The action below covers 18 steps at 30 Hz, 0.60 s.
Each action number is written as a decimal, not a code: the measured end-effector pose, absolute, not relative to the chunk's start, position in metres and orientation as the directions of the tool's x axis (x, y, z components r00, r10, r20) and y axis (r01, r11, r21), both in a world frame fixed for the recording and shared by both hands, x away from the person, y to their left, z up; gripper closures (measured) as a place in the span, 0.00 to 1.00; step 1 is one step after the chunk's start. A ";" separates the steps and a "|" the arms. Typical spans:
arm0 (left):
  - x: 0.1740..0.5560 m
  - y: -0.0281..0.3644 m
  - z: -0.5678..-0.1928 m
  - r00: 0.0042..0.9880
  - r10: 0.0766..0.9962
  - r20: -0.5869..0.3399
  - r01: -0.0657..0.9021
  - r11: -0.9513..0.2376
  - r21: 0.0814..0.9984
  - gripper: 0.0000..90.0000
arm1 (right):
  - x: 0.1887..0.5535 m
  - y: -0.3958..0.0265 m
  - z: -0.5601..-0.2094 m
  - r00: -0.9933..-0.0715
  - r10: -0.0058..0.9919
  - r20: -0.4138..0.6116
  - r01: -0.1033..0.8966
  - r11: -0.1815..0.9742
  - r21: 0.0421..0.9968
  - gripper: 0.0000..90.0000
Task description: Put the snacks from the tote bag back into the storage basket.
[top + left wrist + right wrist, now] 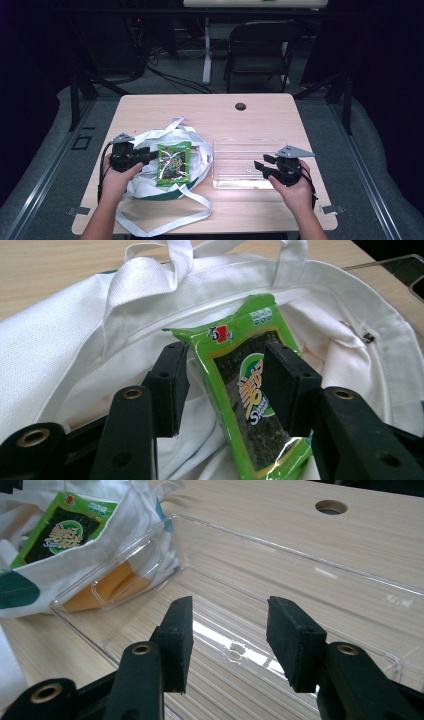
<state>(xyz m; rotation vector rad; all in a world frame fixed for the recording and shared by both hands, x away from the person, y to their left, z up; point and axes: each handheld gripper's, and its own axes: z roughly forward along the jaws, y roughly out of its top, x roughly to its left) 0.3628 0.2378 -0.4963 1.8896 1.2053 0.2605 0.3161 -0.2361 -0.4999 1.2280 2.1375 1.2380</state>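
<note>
From where I stood, the person's left hand [116,182] came up from the six o'clock edge of the bench [210,107] and held the left gripper [145,157] pointing toward three o'clock, over the near-left rim of a white tote bag [150,186]. Its fingers [169,385] stood wide apart, one on each side of a green snack packet [173,164] that lay on the bag's opening; in the left gripper view the packet ran between them, but whether either pad touched the film I could not tell.

The right hand [296,192] rose from the bench's five o'clock corner, with the right gripper [263,167] aimed toward nine o'clock and reaching over the right end of a clear plastic tray [235,145]. Its fingers [180,640] were spread wide too, holding nothing, hovering above the tray's floor.

The tray sat just at three o'clock of the bag, its left wall against the cloth. Through that wall, in the right gripper view, something orange [116,587] showed, too warped by the plastic to identify. The packet's print was too small to read. A long white strap [165,220] trailed off toward six o'clock. Beyond the bench, at twelve o'clock, stood a dark folding chair [260,50].
</note>
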 end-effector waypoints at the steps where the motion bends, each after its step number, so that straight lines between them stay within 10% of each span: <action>1: 0.363 0.237 -0.497 0.508 0.822 -0.258 0.645 -0.164 0.746 0.59 | 0.315 -0.235 -0.500 -0.544 0.835 0.085 0.493 0.236 0.838 0.59; 18: 0.368 0.234 -0.506 0.452 0.830 -0.325 0.708 -0.112 0.698 0.51 | 0.308 -0.234 -0.496 -0.549 0.835 0.045 0.460 0.257 0.850 0.60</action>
